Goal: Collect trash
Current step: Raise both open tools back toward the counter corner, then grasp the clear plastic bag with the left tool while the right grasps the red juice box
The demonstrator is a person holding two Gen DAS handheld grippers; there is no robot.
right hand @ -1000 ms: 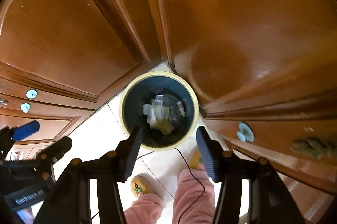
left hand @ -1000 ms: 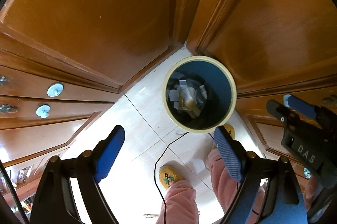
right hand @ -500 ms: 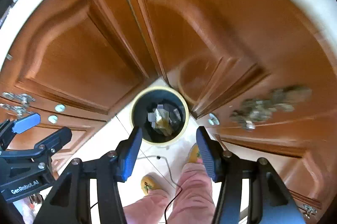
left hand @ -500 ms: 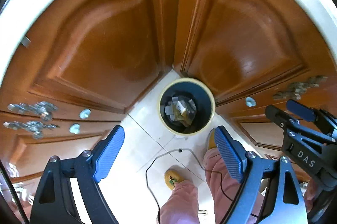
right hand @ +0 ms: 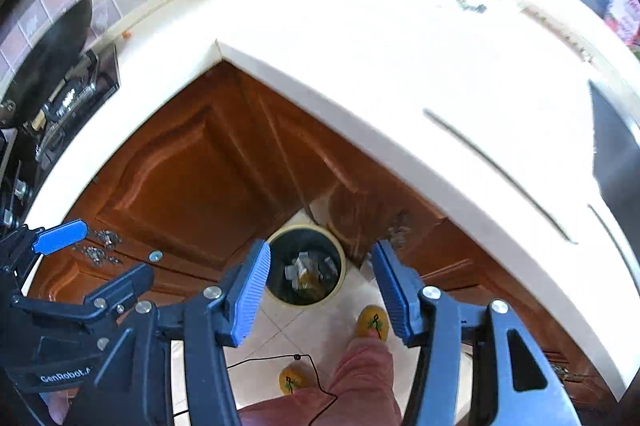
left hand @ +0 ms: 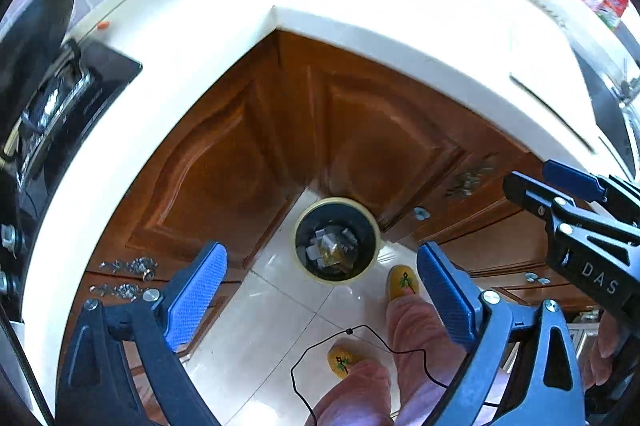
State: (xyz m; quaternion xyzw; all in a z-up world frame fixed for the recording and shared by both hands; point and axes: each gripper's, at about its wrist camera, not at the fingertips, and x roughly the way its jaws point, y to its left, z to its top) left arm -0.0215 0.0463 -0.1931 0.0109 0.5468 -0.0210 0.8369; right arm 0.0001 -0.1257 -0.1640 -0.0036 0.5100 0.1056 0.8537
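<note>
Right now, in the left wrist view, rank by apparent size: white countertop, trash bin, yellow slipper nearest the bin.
1. White stone countertop, largest.
2. Round cream-rimmed trash bin.
3. Yellow embroidered slipper, smallest.
Fisheye view, so apparent size only.

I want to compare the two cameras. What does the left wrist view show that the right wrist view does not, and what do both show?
Only the left wrist view: the left gripper seen head-on, empty, its jaws opening, and a red and green packet at the window.

Only the right wrist view: the right gripper seen head-on, open and empty.

Both: the trash bin in the cabinet corner with scraps inside, the white counter, the stove, and yellow slippers.
</note>
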